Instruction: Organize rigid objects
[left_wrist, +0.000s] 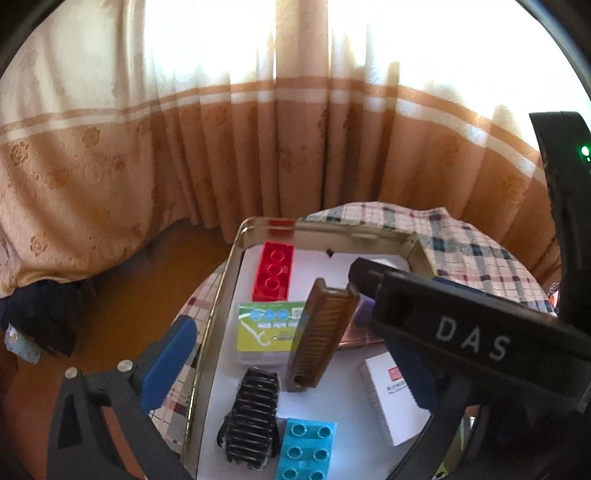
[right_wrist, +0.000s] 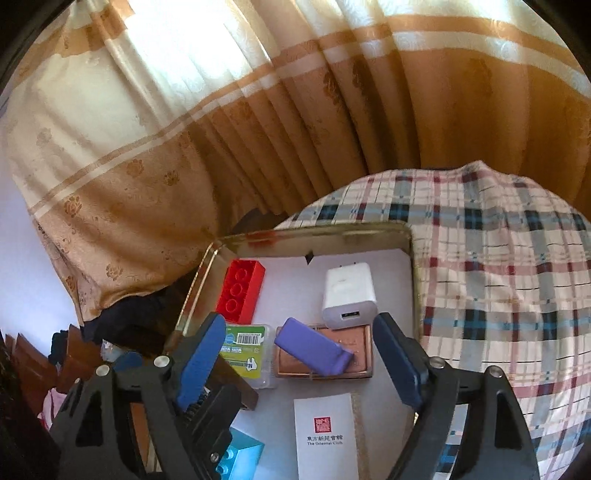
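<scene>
Looks like a home, prob. a bedroom: floral curtains (left_wrist: 110, 158) backlit by a window, plaid cloth (right_wrist: 498, 258) over the counter, clothes heaped on floor (left_wrist: 40, 314).

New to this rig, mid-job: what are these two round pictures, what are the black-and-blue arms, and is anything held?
Each picture comes from a fisheye camera on a hand-held gripper, looking along its two blue-padded fingers. The left gripper and right gripper both stand open over a metal tray on a plaid cloth, holding nothing. A brown comb stands tilted between the left jaws, not gripped. Also in the tray: red brick, blue brick, black hair clip, white charger, purple case, white card box.
</scene>
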